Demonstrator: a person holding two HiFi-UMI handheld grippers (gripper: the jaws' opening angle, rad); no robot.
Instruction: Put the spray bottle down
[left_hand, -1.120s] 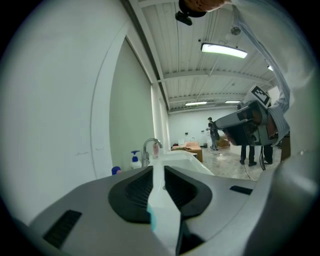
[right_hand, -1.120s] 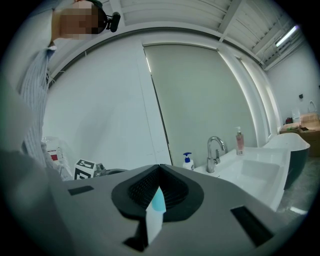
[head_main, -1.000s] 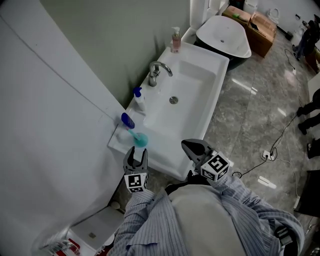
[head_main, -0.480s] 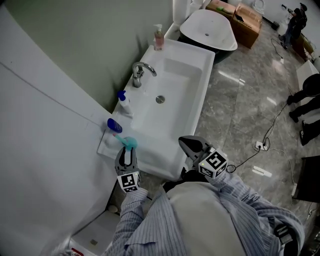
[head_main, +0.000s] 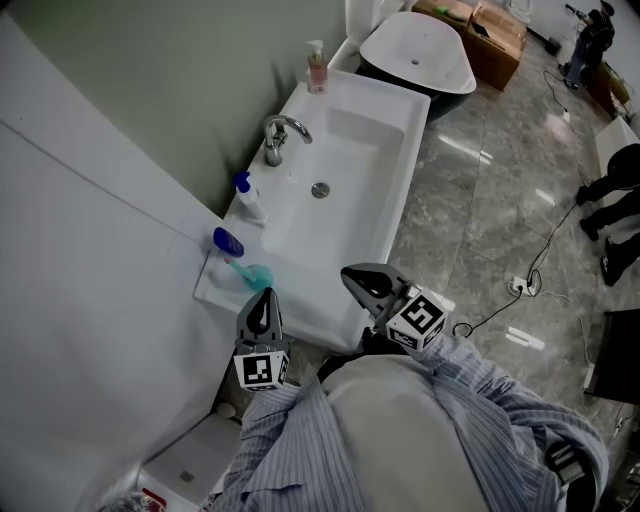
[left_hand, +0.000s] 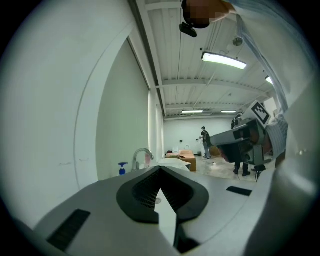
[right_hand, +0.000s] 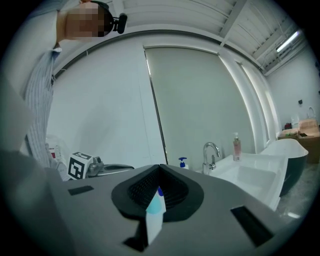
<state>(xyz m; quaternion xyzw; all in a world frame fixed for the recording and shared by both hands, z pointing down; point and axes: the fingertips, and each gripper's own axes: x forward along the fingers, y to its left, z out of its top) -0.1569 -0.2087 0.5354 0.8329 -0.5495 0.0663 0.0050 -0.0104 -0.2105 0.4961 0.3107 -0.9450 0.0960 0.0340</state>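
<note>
Light in the head view was even but dull, with muted colour. Pale glare streaks lay on the polished floor (head_main: 470, 150), and the white sink (head_main: 350, 150) stood out brightest. Both gripper views were fisheye, with black corners and lines bowed toward the edges. A ceiling lamp (left_hand: 224, 60) burned bright in the left gripper view. There the left gripper (left_hand: 160, 170), close to the lens, looked soft, and the far room was hazy.
</note>
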